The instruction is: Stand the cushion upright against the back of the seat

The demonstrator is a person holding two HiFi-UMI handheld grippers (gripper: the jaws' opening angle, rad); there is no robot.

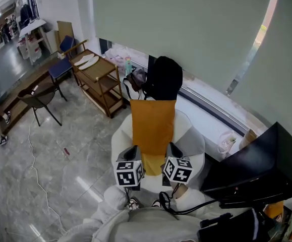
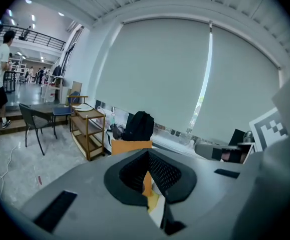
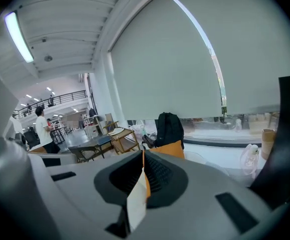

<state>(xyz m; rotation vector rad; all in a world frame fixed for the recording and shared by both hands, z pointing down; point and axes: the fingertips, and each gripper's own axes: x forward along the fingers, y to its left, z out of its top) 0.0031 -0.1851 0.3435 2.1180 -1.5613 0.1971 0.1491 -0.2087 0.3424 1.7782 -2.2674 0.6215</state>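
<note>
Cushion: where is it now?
Head view, centre: cushion over the white seat, far end by the black backpack, near edge pinched by the left gripper and right gripper.

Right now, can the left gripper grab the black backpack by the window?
Probably not. The left gripper is shut on the orange cushion's near edge, and the cushion and the white seat lie between it and the backpack.

Cushion (image 1: 153, 130) lower edge hidden behind left gripper (image 1: 133, 152) and right gripper (image 1: 172, 150), seat (image 1: 119, 139) mostly covered
</note>
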